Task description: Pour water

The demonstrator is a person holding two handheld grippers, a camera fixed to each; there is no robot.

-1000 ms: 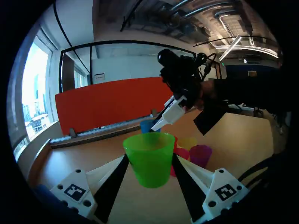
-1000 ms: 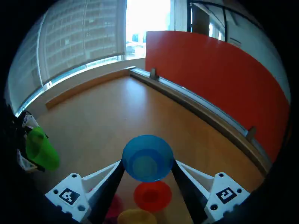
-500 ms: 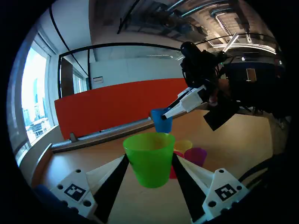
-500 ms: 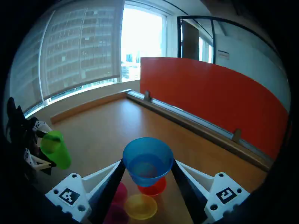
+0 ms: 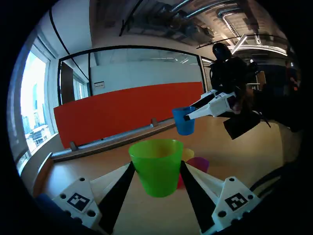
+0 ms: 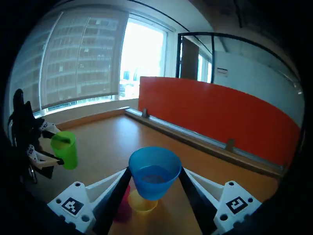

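Green cup [image 5: 156, 169] clamped in L gripper [image 5: 157, 164], blue cup [image 6: 155, 173] clamped in R gripper [image 6: 155, 170], both cups upright

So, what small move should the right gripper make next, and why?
Probably carry the blue cup sideways toward the green cup until its rim is above it. The right gripper holds it upright, apart from the green cup in the left gripper, so tilting now would likely spill.

The translucent green cup [image 5: 156, 166] sits upright, clamped between the jaws in the left gripper view. The blue cup [image 6: 154, 172], upright between the right gripper view's jaws, holds some liquid.
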